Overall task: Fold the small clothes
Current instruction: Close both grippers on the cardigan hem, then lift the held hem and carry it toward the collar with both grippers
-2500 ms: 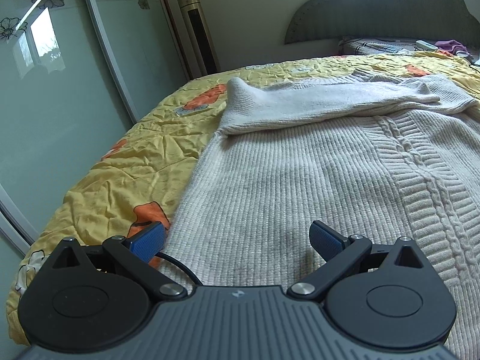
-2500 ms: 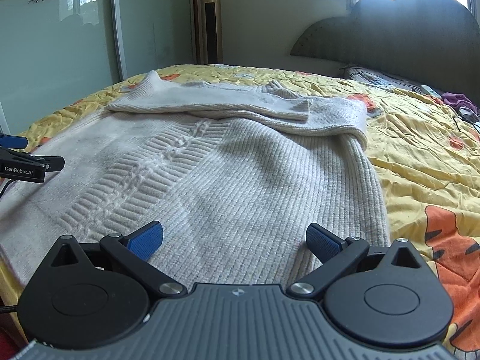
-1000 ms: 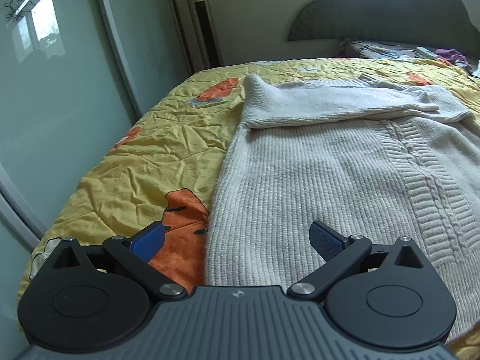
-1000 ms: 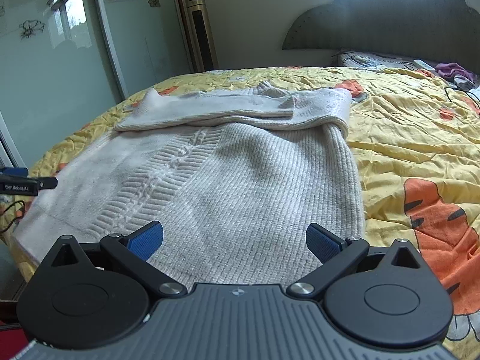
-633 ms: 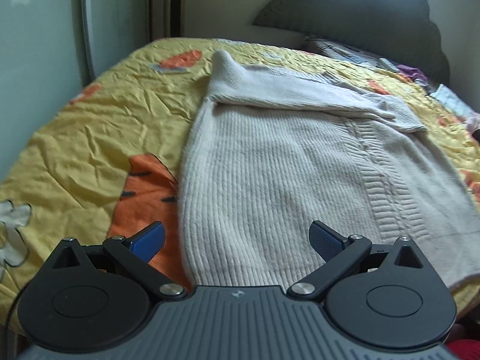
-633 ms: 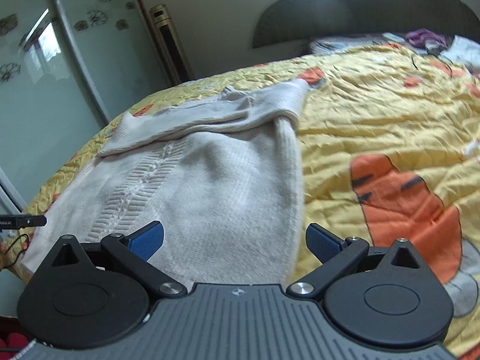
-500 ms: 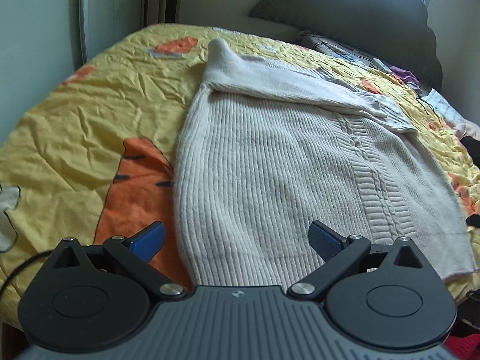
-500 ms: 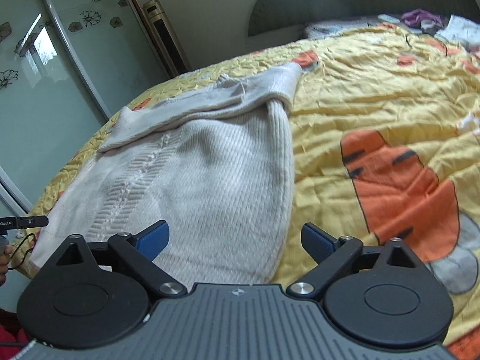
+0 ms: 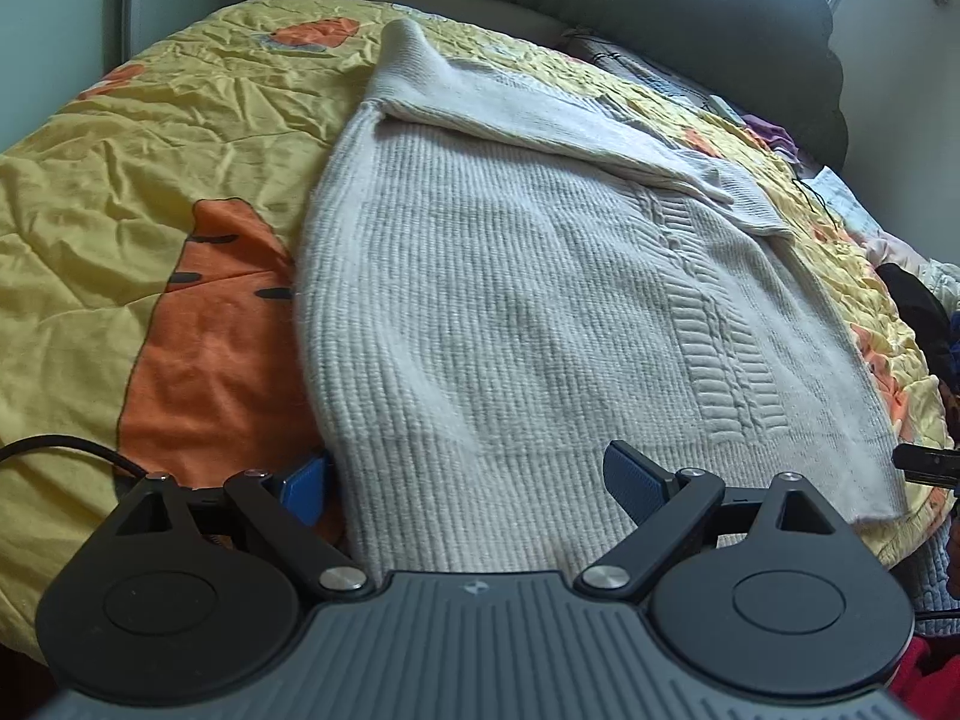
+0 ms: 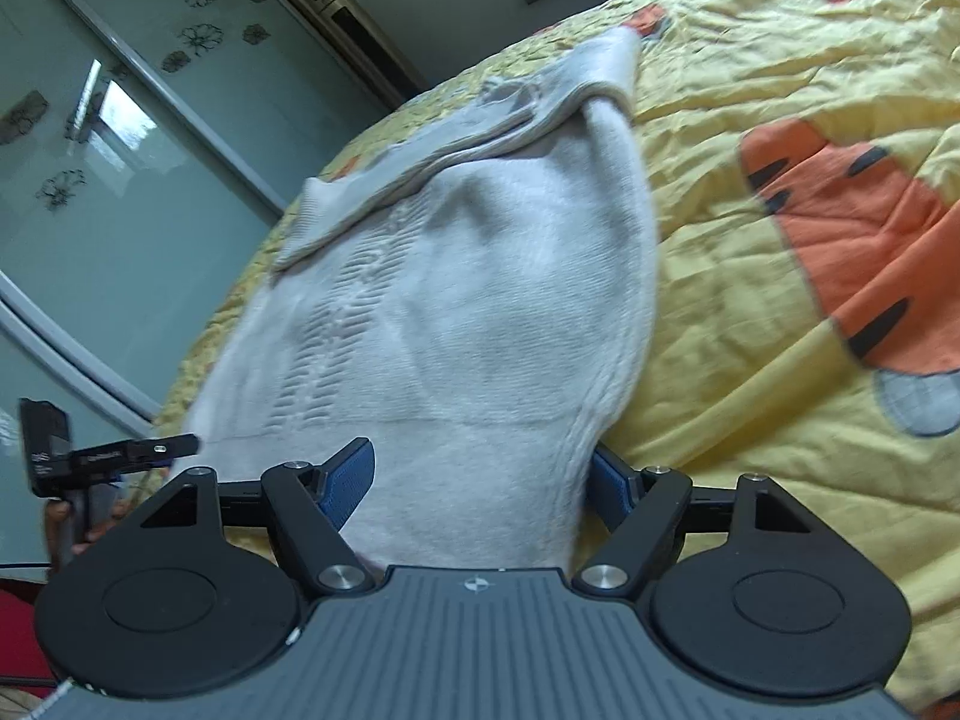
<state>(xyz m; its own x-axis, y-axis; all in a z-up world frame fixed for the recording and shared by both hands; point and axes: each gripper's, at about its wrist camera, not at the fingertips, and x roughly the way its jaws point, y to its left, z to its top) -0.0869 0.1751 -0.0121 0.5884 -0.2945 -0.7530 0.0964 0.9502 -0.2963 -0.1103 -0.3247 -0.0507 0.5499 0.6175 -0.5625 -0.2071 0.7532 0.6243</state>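
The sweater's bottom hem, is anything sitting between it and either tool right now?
Nothing visible is. The sweater lies on the yellow quilt, and its hem corners already sit between the open fingers of the left tool and the right tool.

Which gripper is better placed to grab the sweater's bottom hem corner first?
Right. The right gripper already has the sweater hem corner between its open jaws. The left gripper also straddles the hem, but with wider jaws.

We see a yellow quilt point(image 9: 120, 192) with orange carrot prints; beyond its far edge stand a dark headboard point(image 9: 690, 6), a frosted flowered sliding door point(image 10: 138, 120) and a tower fan point(image 10: 354, 30).
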